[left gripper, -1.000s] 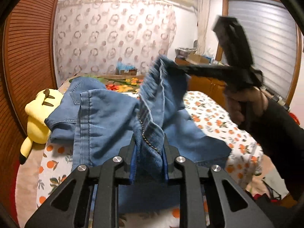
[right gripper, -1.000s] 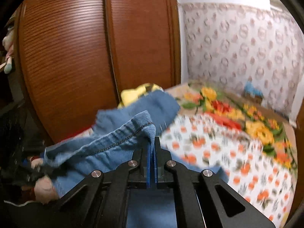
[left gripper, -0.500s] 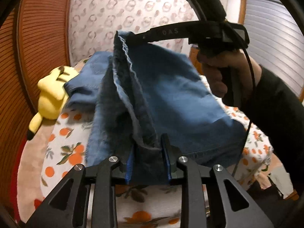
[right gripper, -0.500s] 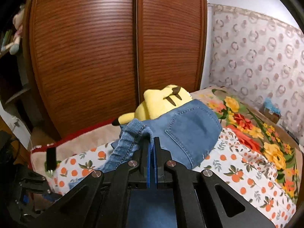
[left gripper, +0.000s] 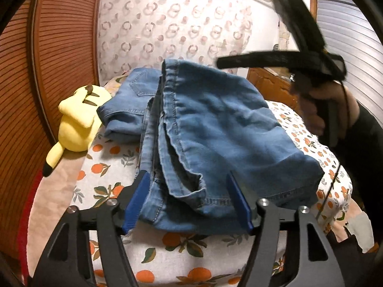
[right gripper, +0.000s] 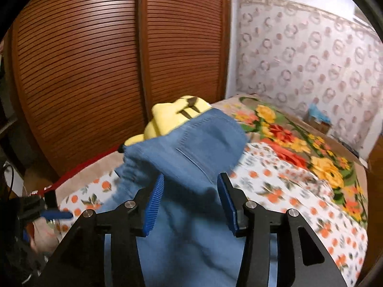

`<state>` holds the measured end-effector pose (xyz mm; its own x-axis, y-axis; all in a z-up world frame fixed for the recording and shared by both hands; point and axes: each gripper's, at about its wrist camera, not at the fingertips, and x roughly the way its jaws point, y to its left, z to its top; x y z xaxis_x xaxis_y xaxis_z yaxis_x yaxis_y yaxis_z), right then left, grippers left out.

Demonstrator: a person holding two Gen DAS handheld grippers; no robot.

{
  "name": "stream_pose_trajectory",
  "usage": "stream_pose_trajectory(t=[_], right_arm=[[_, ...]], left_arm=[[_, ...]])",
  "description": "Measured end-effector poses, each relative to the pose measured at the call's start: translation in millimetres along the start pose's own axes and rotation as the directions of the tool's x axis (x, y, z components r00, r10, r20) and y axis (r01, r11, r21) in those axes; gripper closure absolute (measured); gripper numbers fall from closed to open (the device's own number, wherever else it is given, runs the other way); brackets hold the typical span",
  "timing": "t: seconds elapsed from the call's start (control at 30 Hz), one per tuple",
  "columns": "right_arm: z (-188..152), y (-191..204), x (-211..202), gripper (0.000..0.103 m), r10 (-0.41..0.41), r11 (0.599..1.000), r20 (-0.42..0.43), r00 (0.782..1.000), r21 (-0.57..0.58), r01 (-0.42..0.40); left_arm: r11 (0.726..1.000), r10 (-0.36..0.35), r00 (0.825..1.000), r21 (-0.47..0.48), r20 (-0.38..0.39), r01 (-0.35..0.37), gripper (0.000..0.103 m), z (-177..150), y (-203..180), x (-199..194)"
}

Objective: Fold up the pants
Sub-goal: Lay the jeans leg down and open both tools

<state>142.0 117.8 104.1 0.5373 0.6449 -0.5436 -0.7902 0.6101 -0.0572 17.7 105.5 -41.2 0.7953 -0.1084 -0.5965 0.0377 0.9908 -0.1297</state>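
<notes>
Blue jeans lie folded over on the bed, legs laid on top of the seat part with its back pocket. My left gripper is open, its blue pads on either side of the near folded edge, not pinching it. My right gripper is open too, just above the jeans. In the left wrist view the right gripper hovers above the far right side of the jeans, held by a hand.
A yellow plush toy lies at the left of the jeans against the wooden wardrobe doors. The bed has an orange-print sheet and a flowered blanket farther back. A patterned curtain hangs behind.
Both grippers have opened and let go of the jeans. The lifted denim has dropped onto the bed as a fold. The right gripper has drawn up and to the right.
</notes>
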Motion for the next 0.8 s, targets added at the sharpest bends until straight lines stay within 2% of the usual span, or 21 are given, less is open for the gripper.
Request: stream_pose_trajectory(t=[0.2, 0.4, 0.6, 0.8], right_arm=[[-50, -24, -47, 0.052, -0.078, 0.994, -0.040, 0.996, 0.074, 0.081], [-103, -44, -66, 0.051, -0.128, 0.974, -0.126, 0.984, 0.170, 0.149], [-131, -54, -64, 0.051, -0.096, 0.952, -0.173, 0.980, 0.272, 0.141], [-146, -56, -54, 0.051, -0.066, 0.944, -0.187, 0.980, 0.306, 0.122]], left_arm=[[1.000, -0.005, 1.000, 0.012, 0.004, 0.005, 0.031, 0, -7, 6], [1.000, -0.003, 1.000, 0.021, -0.005, 0.003, 0.031, -2, -14, 11], [1.000, 0.001, 1.000, 0.031, -0.015, -0.001, 0.031, -3, -20, 14], [0.999, 0.003, 1.000, 0.032, -0.020, -0.003, 0.031, -3, -21, 16]])
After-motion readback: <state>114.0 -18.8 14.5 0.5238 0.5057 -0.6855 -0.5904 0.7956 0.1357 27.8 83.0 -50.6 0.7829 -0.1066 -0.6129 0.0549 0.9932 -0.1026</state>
